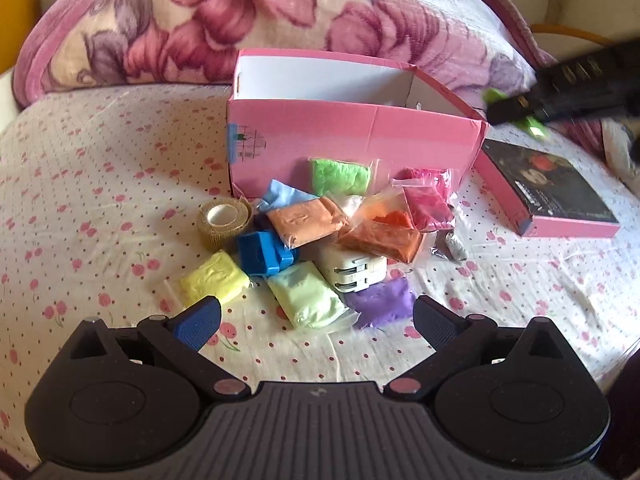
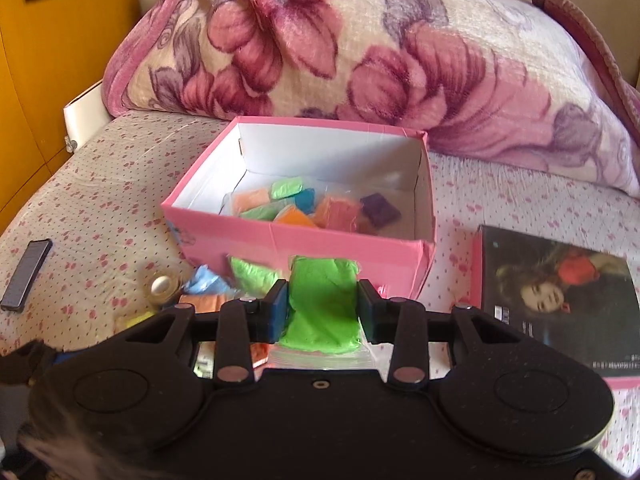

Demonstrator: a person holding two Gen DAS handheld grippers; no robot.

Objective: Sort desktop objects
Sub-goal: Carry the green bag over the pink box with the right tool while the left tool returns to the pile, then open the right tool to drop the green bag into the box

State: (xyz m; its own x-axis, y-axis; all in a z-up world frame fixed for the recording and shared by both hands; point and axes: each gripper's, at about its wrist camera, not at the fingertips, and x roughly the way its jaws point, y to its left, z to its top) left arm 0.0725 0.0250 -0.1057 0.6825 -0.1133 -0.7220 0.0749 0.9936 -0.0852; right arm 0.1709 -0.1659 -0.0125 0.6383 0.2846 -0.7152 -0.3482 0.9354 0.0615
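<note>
A pink box [image 1: 352, 136] stands open on the bed, and in the right wrist view the pink box [image 2: 288, 240] holds several coloured clay packets [image 2: 336, 210]. My right gripper [image 2: 322, 308] is shut on a bright green clay packet [image 2: 322, 304], held just in front of the box's near wall. In the left wrist view the right gripper [image 1: 516, 106] shows blurred at the box's right corner. My left gripper [image 1: 316, 320] is open, low over the sheet before a pile of clay packets [image 1: 316, 224], a white charger [image 1: 354, 272], a blue block [image 1: 266, 254] and a tape roll [image 1: 224, 220].
The box lid [image 1: 556, 196] with a dark printed picture lies right of the box. A big floral blanket [image 2: 360, 60] is heaped behind it. A flat dark bar [image 2: 26, 274] lies on the sheet at far left. An orange wall [image 2: 60, 60] borders the bed's left side.
</note>
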